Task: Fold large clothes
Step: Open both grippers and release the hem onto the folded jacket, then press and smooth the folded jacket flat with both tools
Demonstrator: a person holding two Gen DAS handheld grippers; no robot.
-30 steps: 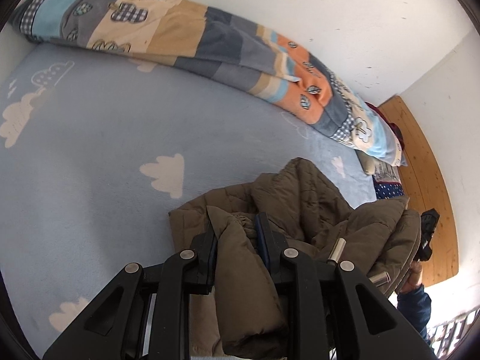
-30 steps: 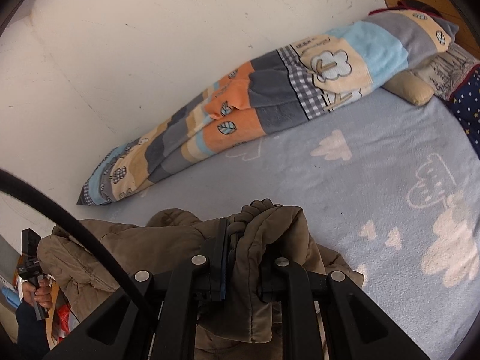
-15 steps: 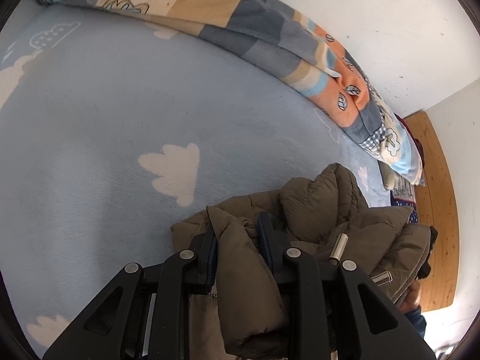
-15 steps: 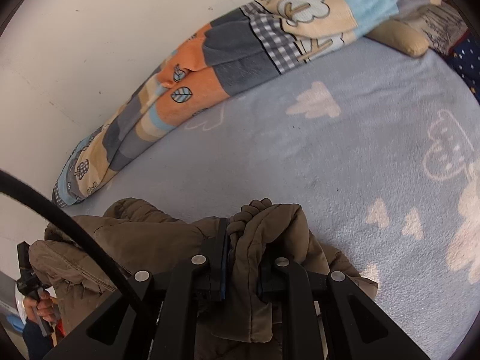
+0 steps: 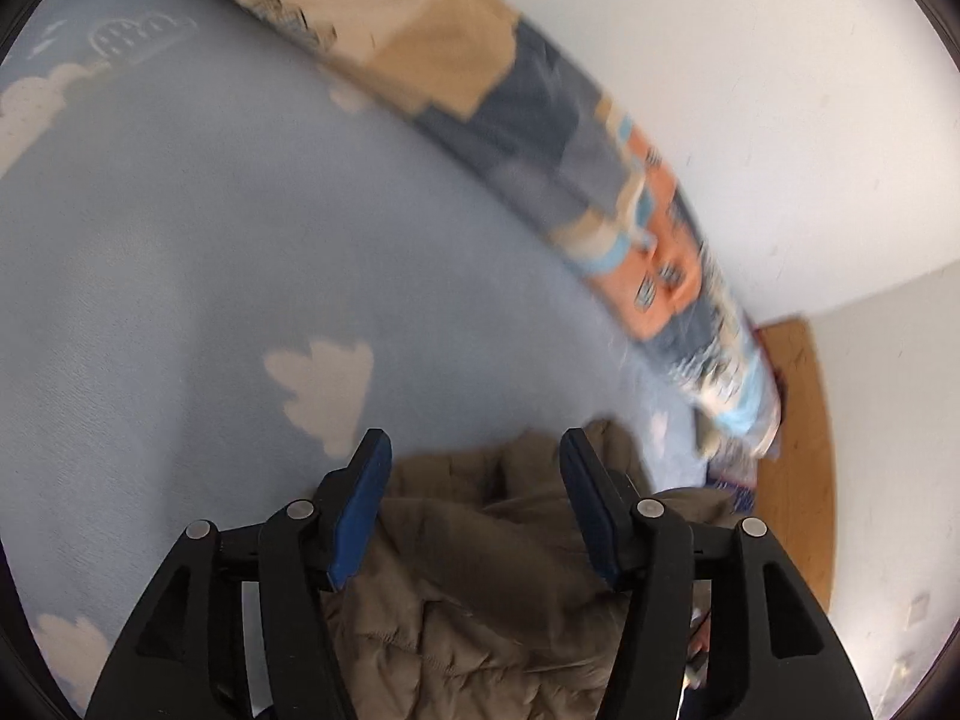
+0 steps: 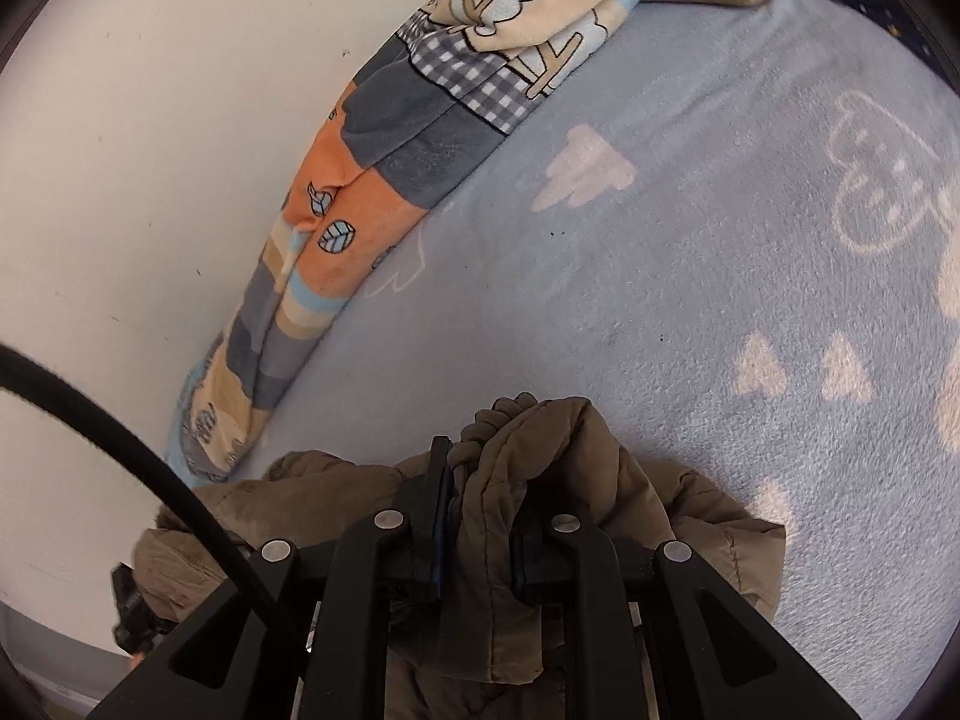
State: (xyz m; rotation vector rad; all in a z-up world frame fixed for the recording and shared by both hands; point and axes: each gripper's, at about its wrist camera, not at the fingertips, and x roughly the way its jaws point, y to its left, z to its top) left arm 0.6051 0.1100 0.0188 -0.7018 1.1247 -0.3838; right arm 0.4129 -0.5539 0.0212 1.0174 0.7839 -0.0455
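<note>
A: Where is the brown padded jacket [image 5: 480, 570] at this moment?

B: It lies bunched on the blue cloud blanket [image 5: 180, 270], at the near edge, right under both grippers. The patchwork quilt roll [image 6: 384, 168] along the wall is well apart from it.

A: What does the left gripper [image 5: 474, 480] do?

B: Its jaws are opening. The jacket fabric is between the blue pads [image 5: 357, 516], but they do not press on it. So the left corner is let go.

A: And the right gripper [image 6: 480, 516]?

B: It is clenched on a thick fold of the jacket, near the gathered cuff [image 6: 492, 420]. The fabric bulges up over the jaws.

A: Which way does the jacket run?

B: In the right wrist view, the bulk spreads from the held fold toward the left, where the other gripper shows small at the picture's edge. I judge the long axis goes from one hand to the other, roughly along the near side of the bed.

A: So the next move depends on what?

B: Probably on the right hand, because only this one holds cloth. The open bed lies ahead of both grippers.
</note>
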